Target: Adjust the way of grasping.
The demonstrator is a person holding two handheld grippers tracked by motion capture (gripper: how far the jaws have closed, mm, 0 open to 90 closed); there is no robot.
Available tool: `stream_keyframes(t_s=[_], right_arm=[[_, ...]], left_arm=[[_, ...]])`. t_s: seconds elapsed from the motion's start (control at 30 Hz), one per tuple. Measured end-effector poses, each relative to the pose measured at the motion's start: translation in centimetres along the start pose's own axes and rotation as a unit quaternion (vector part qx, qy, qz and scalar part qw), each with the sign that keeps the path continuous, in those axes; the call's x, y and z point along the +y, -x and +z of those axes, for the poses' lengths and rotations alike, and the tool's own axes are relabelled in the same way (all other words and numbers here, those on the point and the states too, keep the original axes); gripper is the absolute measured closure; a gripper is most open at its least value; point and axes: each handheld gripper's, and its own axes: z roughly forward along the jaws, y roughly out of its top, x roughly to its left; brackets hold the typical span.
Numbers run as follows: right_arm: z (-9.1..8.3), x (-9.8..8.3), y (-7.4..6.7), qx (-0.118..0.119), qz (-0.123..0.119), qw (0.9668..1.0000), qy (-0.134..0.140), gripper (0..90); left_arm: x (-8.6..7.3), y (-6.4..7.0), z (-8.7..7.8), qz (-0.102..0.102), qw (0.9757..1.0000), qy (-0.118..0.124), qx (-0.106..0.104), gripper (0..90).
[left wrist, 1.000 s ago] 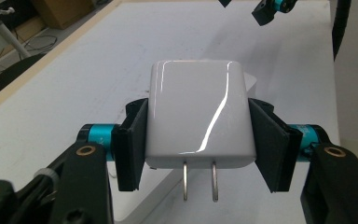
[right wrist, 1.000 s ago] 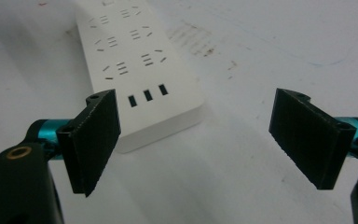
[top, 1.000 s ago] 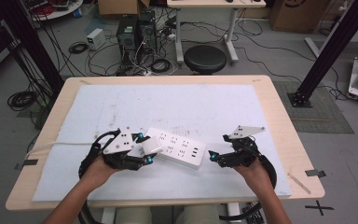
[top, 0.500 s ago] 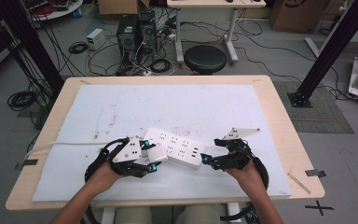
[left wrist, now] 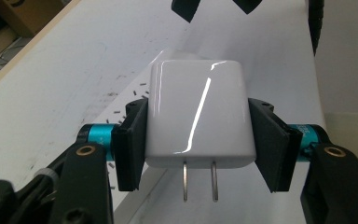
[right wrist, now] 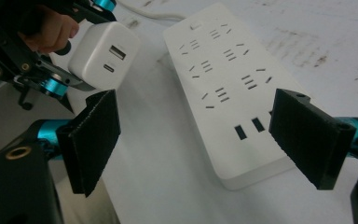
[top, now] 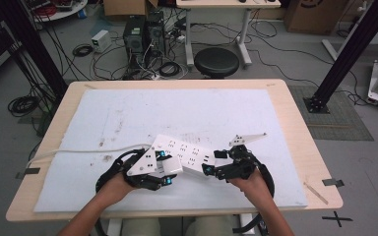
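Note:
A white power strip point(top: 184, 153) lies slantwise on the white mat point(top: 202, 105), sockets up, and its cable point(top: 78, 150) runs off to the left. My left gripper point(top: 163, 169) is at the strip's near left end, shut on a white plug-in charger point(left wrist: 198, 116) whose two prongs point back at its camera. The right gripper view shows the same charger point(right wrist: 103, 57) with its USB ports facing out, beside the strip point(right wrist: 228, 79). My right gripper point(top: 211, 169) stands open, and its pads point(right wrist: 91, 140) straddle the strip's USB end without touching it.
The wooden table point(top: 300, 132) shows as a bare border around the mat, with tape marks point(top: 332, 182) near its right front corner. On the floor beyond stand a black stool point(top: 216, 61), computer cases point(top: 142, 34) and tangled cables. A black frame post point(top: 347, 54) leans at right.
My left gripper with the charger has moved right and nearer the front edge, up to the strip's end. My right gripper has moved left toward the strip. The strip has stayed put.

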Motion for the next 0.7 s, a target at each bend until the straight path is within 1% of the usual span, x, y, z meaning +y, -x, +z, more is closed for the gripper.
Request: stream_keyframes(t_s=[0.03, 0.07, 0.1, 0.17, 0.23, 0.27, 0.33, 0.4, 0.5, 0.53, 0.6, 0.7], right_arm=[[0.0, 0.0, 0.0, 0.0, 0.0, 1.0, 0.0, 16.5], [0.1, 0.0, 0.0, 0.006, 0.007, 1.0, 0.001, 16.6], [0.2, 0.0, 0.0, 0.016, 0.014, 0.9998, 0.001, 16.5], [0.3, 0.1, 0.1, 0.029, 0.022, 0.9993, 0.003, 16.5], [0.4, 0.1, 0.0, 0.041, 0.033, 0.9986, 0.003, 16.5], [0.5, 0.1, 0.0, 0.048, 0.034, 0.9982, 0.002, 16.6], [0.8, 0.2, 0.0, 0.066, 0.046, 0.9968, -0.005, 16.5], [1.2, 0.2, 0.0, 0.081, 0.056, 0.9951, -0.01, 16.5], [1.7, 0.4, 0.1, 0.106, 0.067, 0.992, -0.01, 16.5], [1.7, 0.5, 0.1, 0.112, 0.075, 0.9907, -0.013, 16.5], [2.0, 0.6, 0.1, 0.127, 0.082, 0.9884, -0.013, 16.5], [2.3, 0.8, 0.1, 0.148, 0.098, 0.9839, -0.019, 16.5]], left_arm=[[0.0, 0.0, 0.0, 0.0, 1.0, 0.0, 0.0, 42.4], [0.1, 0.1, 0.2, 0.004, 1.0, 0.0, -0.002, 42.4], [0.2, 0.2, 0.3, 0.005, 1.0, 0.001, -0.003, 42.4], [0.3, 0.3, 0.5, 0.011, 0.9999, 0.002, -0.006, 42.4], [0.5, 0.4, 0.8, 0.014, 0.9999, 0.003, -0.008, 42.4], [0.6, 0.5, 0.9, 0.015, 0.9999, 0.003, -0.008, 42.4], [0.7, 0.6, 1.1, 0.02, 0.9997, 0.003, -0.01, 42.4], [0.9, 0.6, 1.4, 0.023, 0.9997, 0.004, -0.01, 42.4], [1.2, 0.8, 1.7, 0.03, 0.9995, 0.005, -0.009, 42.4], [1.2, 0.8, 1.8, 0.032, 0.9994, 0.006, -0.009, 42.4], [1.4, 0.9, 1.9, 0.035, 0.9993, 0.009, -0.008, 42.4], [1.6, 1.0, 2.0, 0.039, 0.9991, 0.014, -0.006, 42.4]])
